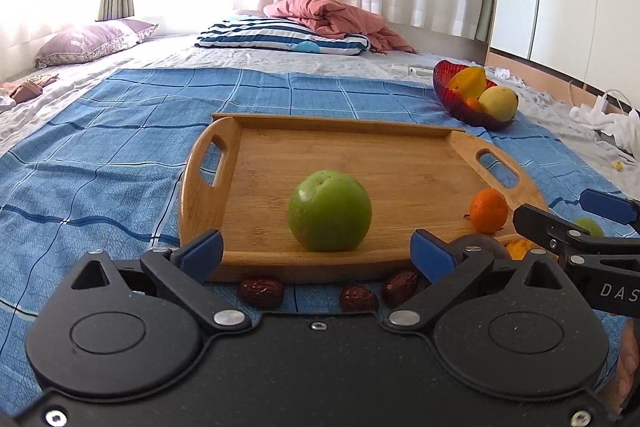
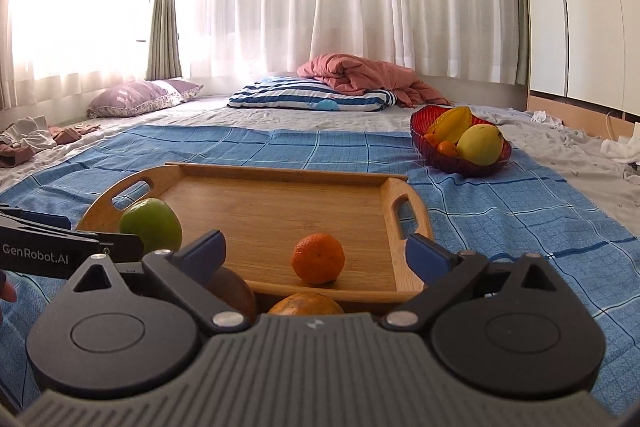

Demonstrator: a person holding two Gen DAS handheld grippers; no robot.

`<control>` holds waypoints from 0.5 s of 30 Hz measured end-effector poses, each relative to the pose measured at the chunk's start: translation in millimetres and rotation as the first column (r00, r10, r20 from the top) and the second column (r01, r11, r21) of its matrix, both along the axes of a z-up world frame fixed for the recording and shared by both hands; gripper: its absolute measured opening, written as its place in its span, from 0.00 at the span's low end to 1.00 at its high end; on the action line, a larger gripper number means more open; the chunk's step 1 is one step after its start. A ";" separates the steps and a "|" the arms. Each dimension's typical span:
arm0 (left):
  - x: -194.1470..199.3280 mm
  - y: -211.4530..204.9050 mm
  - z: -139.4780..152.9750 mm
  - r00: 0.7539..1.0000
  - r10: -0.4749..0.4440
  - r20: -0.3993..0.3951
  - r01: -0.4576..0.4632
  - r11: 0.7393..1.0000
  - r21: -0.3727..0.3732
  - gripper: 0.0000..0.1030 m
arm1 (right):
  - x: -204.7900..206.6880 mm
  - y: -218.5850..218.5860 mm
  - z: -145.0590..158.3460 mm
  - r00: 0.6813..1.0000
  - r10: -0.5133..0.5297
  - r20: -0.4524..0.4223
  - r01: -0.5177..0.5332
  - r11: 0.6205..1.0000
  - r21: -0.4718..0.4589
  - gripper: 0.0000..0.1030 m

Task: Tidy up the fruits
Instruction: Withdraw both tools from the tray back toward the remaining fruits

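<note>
A wooden tray lies on the blue checked cloth. On its near part rest a green apple and a small orange. My left gripper is open just short of the apple, which stands free between the line of its blue pads. My right gripper is open too, with the orange free ahead of it. Three dark dates lie on the cloth before the tray. Another orange fruit and a brown round thing sit close under the right gripper.
A red glass bowl with a starfruit, a yellow-green mango and small oranges stands at the far right on the cloth. Pillows and a pink quilt lie at the bed's far end. White cables and cloth lie at the right.
</note>
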State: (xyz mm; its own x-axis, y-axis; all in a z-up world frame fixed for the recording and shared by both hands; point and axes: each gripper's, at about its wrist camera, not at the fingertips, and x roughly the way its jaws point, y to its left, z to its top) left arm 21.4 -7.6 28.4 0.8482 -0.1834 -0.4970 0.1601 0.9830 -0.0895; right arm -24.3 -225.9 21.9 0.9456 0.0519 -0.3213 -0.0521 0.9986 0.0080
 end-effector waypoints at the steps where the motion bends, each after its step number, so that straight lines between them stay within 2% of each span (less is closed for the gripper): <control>1: -2.6 1.4 -1.6 1.000 0.002 0.007 -0.002 1.000 -0.007 0.97 | -2.8 -0.1 -1.5 1.000 -0.005 0.007 0.005 1.000 0.002 1.00; 4: -6.5 5.1 -4.9 1.000 0.018 0.018 -0.018 1.000 -0.014 0.98 | -10.0 -1.6 -6.0 1.000 -0.018 0.019 0.018 1.000 0.015 1.00; 8: -8.9 8.3 -9.5 0.999 0.048 0.025 -0.048 0.999 0.011 0.98 | -18.4 -1.7 -12.2 0.999 -0.040 0.037 0.039 0.999 0.026 1.00; 15: -8.4 13.2 -19.7 0.998 0.069 0.008 -0.069 0.997 0.028 0.98 | -28.4 0.4 -21.4 0.996 -0.074 0.053 0.074 0.997 0.000 1.00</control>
State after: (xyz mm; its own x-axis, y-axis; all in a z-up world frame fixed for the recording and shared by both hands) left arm 13.0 5.6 8.6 0.8616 -0.1103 -0.4954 0.0922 0.9939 -0.0609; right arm -52.7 -225.4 0.5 0.9625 -0.0190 -0.2705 0.0213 0.9998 0.0054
